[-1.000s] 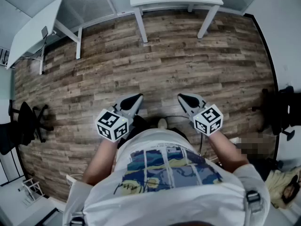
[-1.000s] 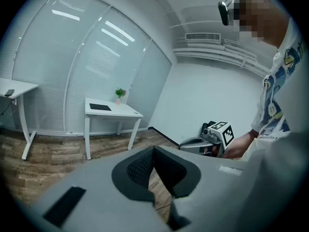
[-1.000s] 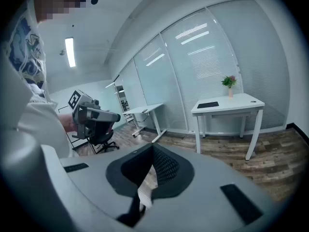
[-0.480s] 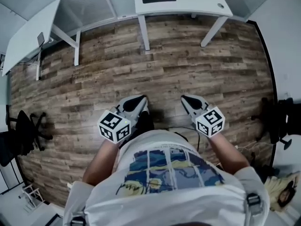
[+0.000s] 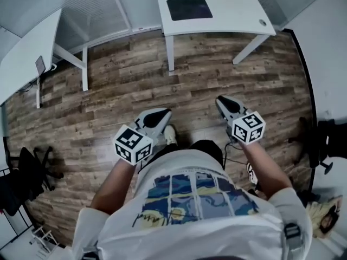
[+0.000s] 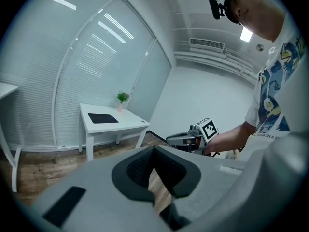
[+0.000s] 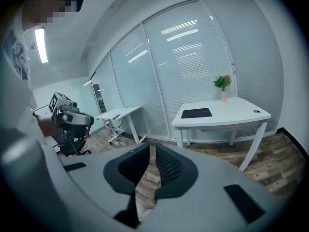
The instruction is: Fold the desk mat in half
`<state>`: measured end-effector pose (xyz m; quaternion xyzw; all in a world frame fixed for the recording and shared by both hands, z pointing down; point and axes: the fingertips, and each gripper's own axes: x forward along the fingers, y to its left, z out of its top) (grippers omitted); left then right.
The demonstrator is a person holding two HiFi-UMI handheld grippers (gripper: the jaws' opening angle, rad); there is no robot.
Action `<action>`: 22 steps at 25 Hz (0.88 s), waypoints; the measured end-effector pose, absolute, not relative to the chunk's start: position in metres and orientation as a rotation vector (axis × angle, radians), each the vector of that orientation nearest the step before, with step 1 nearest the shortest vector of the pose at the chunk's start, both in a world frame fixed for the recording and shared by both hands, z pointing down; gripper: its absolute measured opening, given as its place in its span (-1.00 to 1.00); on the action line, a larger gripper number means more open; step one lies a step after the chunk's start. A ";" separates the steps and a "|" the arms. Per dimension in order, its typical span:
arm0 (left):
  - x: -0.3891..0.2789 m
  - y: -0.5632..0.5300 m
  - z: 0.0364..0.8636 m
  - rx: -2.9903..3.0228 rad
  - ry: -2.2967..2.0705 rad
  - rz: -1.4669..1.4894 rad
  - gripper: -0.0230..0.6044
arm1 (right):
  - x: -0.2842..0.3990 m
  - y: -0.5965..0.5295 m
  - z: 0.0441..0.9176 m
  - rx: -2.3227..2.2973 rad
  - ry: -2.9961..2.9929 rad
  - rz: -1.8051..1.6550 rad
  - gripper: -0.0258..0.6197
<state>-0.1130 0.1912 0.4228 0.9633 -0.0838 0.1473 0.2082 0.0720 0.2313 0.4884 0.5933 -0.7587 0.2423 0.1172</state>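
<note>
The dark desk mat (image 5: 189, 8) lies flat on a white desk (image 5: 238, 15) at the top of the head view, well ahead of both grippers. It also shows in the left gripper view as the desk mat (image 6: 102, 118) and in the right gripper view as the desk mat (image 7: 196, 113). My left gripper (image 5: 160, 114) is held in front of my body over the wooden floor, jaws together and holding nothing. My right gripper (image 5: 222, 101) hangs level with it on the right. Its jaws are opening, with a narrow slit and nothing between them.
A second white desk (image 5: 21, 53) stands at the left. Black office chairs sit at the left edge (image 5: 21, 177) and right edge (image 5: 325, 140). A small potted plant (image 7: 223, 83) stands at the back of the mat's desk. Glass walls with blinds (image 7: 193, 57) run behind the desks.
The desk with the mat has come lower and nearer in the head view as the person steps forward. Both grippers ride along, the right one slightly higher and further right.
</note>
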 end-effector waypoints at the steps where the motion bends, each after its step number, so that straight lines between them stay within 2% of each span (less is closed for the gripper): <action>1: -0.112 0.177 0.424 2.677 -0.229 0.411 -0.92 | 0.077 0.212 0.489 1.747 -2.213 0.703 -0.80; 12: -0.095 0.083 0.427 2.637 -0.290 0.362 -0.92 | 0.159 0.071 0.519 1.868 -2.099 0.729 -0.75; 22: -0.032 -0.024 0.427 2.609 -0.403 0.410 -0.92 | 0.283 -0.076 0.569 1.892 -1.987 0.760 -0.68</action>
